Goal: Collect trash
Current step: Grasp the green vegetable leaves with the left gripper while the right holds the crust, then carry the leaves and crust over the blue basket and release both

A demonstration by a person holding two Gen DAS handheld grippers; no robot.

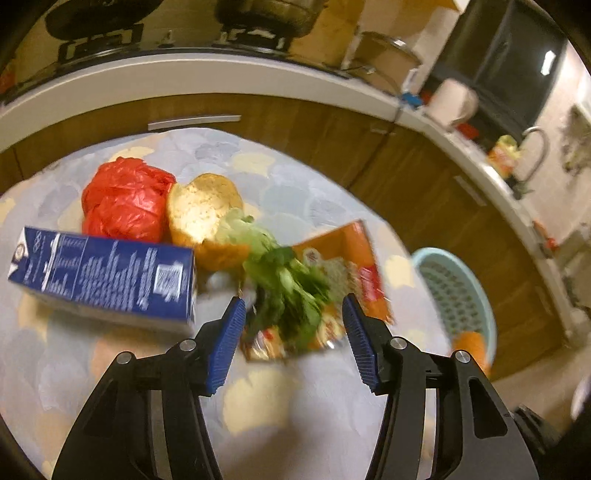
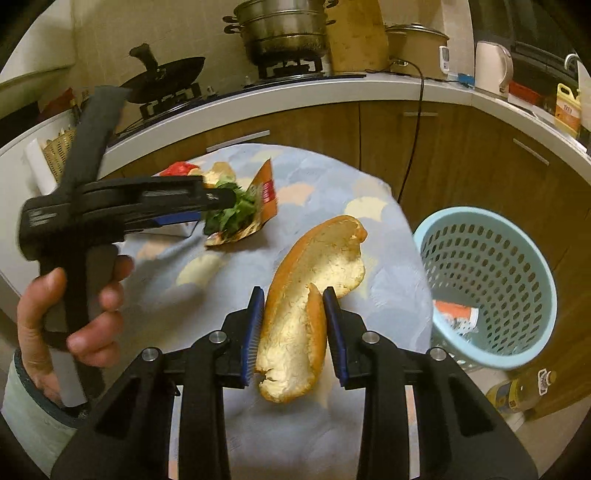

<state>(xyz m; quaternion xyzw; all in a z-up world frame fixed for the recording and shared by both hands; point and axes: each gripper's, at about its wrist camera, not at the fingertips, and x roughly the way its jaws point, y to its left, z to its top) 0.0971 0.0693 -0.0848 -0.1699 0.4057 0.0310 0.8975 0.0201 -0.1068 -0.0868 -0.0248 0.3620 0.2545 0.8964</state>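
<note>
Right gripper (image 2: 293, 332) clenched on the bread piece (image 2: 314, 291), pads at its lower third, crust bulging beyond both fingers. Likely light, soft, crumbly: a firmer squeeze risks tearing. Left gripper (image 1: 293, 338) released, leafy greens (image 1: 284, 288) on the orange wrapper (image 1: 343, 266) between the fingertips. Blue basket (image 2: 517, 280) right of the fingers.

A stacked steamer pot (image 2: 282, 31) sits top centre; a white kettle (image 2: 493, 68) stands upper right.
</note>
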